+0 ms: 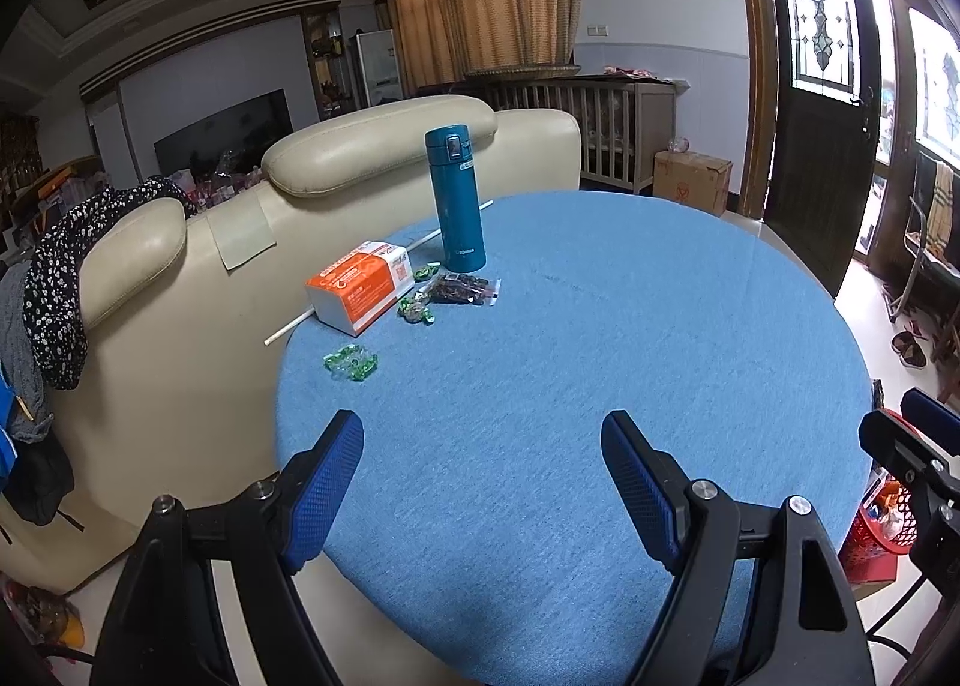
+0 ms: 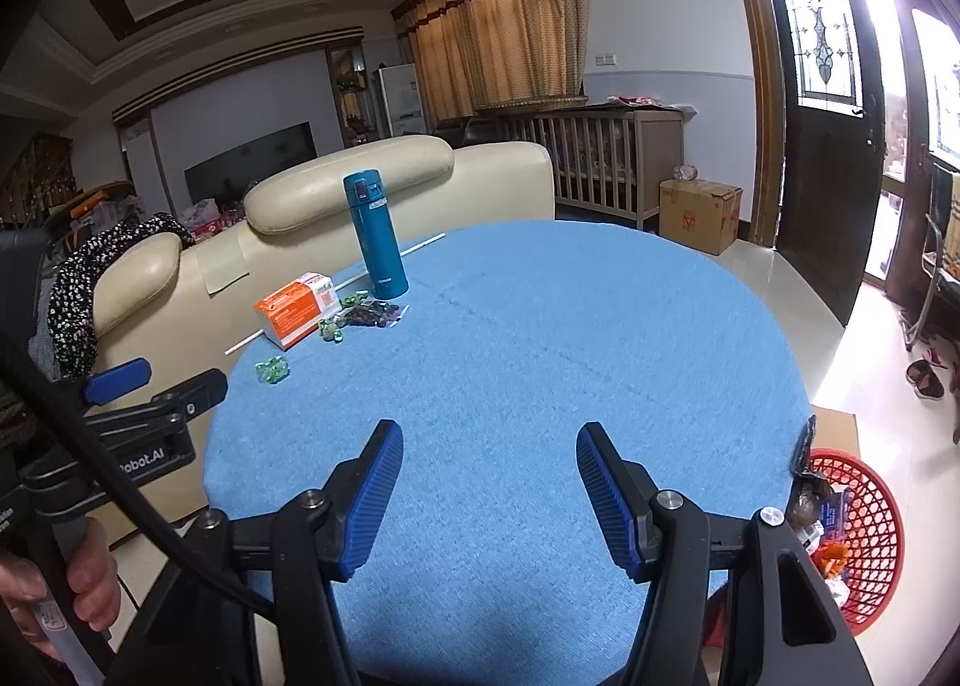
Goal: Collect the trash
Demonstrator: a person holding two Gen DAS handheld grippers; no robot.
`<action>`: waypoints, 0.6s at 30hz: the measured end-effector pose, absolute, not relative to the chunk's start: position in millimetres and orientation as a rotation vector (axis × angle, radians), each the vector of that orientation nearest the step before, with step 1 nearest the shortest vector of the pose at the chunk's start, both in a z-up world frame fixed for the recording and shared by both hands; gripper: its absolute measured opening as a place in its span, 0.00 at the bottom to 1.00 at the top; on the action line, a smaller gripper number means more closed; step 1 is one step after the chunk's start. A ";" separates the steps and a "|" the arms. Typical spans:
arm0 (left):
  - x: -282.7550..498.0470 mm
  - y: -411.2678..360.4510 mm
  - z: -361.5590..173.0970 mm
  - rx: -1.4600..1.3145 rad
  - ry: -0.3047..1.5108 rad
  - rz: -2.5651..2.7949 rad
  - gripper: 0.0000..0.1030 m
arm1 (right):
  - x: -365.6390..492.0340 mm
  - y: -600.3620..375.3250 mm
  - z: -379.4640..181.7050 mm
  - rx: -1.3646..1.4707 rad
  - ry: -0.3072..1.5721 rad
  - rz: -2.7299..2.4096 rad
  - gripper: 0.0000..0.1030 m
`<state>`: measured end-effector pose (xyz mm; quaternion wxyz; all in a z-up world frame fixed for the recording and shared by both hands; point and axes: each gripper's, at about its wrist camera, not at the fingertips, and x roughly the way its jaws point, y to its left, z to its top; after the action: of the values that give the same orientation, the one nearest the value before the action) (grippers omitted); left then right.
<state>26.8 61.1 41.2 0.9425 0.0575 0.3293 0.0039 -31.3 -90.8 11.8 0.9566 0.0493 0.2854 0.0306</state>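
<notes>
Left wrist view, my left gripper (image 1: 483, 482) spread wide over round blue-clothed table (image 1: 600, 326), crumpled green candy wrappers (image 1: 351, 362) ahead, my right gripper (image 2: 489, 491) gaping too, red plastic mesh basket (image 2: 864, 542) beside table

Right gripper (image 2: 489, 497) jaws spread wide above blue table (image 2: 540, 362).

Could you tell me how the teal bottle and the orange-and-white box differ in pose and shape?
The teal bottle stands upright, a tall cylinder; the orange-and-white box lies flat, a low rectangular carton. The bottle is one colour; the box carries print. Both rest on the blue table, near its far left edge.
</notes>
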 end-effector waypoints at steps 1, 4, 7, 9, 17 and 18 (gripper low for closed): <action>26.8 61.5 41.1 0.118 0.672 0.009 0.80 | -30.3 -90.4 11.8 0.102 0.579 0.061 0.62; 27.7 62.6 40.7 0.117 0.674 0.008 0.80 | -28.0 -89.6 11.4 0.105 0.581 0.059 0.62; 28.9 62.4 39.7 0.119 0.678 0.006 0.80 | -25.8 -88.0 10.1 0.104 0.586 0.058 0.62; 30.0 61.1 38.6 0.126 0.679 0.008 0.80 | -23.3 -87.5 8.7 0.102 0.590 0.058 0.62; 48.6 55.0 30.6 0.141 0.709 0.009 0.80 | -5.1 -95.0 -2.2 0.098 0.614 0.040 0.62; 51.0 54.2 29.6 0.144 0.711 0.009 0.80 | -2.9 -97.1 -3.6 0.100 0.615 0.035 0.62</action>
<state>51.0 54.2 29.6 0.9349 0.0704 0.3479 0.0043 -2.9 -97.1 -3.6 0.9517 0.0492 0.3027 0.0171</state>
